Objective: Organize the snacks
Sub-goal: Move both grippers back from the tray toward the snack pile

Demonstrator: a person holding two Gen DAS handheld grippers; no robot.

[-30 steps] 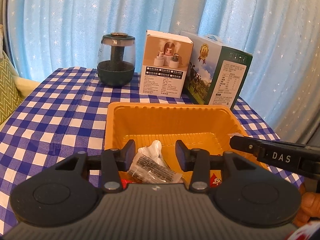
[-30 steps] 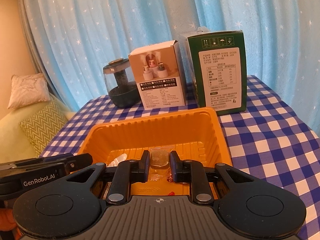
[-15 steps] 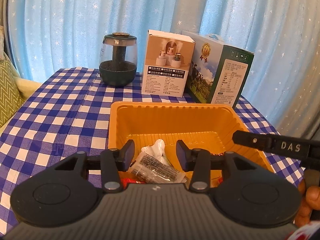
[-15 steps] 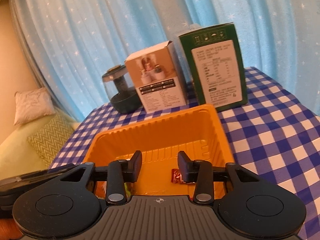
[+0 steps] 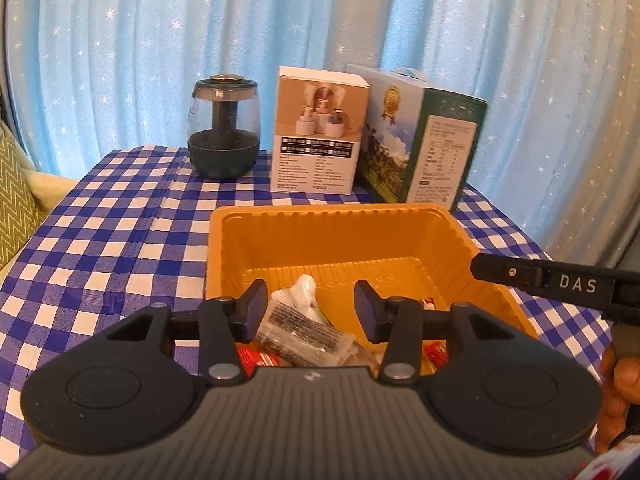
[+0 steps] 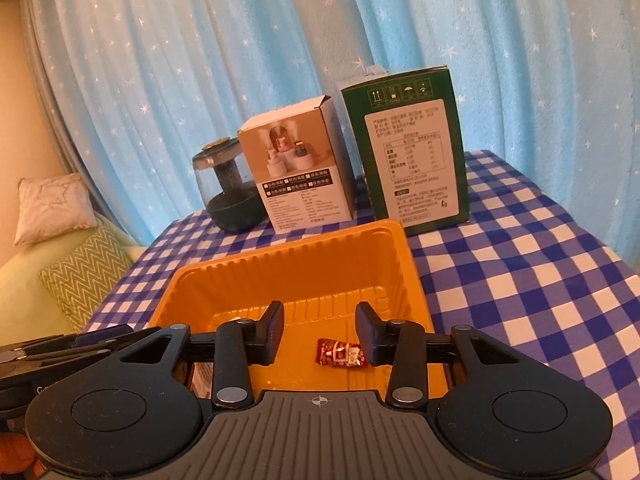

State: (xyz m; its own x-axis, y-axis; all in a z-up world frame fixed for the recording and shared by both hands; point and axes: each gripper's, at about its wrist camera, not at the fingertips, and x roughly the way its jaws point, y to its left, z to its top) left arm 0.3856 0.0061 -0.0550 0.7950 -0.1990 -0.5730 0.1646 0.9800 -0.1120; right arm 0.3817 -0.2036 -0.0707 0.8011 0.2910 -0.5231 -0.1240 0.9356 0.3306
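An orange plastic tray (image 5: 332,211) stands on the blue checked tablecloth (image 5: 100,240). My left gripper (image 5: 310,312) hovers open over its near end. Below the gap lie a clear packet with dark filling (image 5: 300,332) and a white wrapped piece (image 5: 303,290); the pads touch neither. Red wrappers (image 5: 256,358) peek out beneath. My right gripper (image 6: 320,332) is open over the tray (image 6: 304,276), with a red-wrapped candy (image 6: 340,354) lying on the floor below its right finger. Its side marked DAS (image 5: 560,284) reaches in from the right. The left gripper's body (image 6: 60,352) shows at the lower left.
Behind the tray stand a dark glass humidifier (image 5: 224,136), a white product box (image 5: 318,136) and a green carton (image 5: 424,140). A blue starred curtain hangs behind. A zigzag cushion (image 6: 80,272) lies off the table's left edge. A hand (image 5: 616,376) holds the right gripper.
My right gripper was shut on a small snack; its jaws have spread and a red-wrapped candy now lies in the tray. The left gripper has hardly changed.
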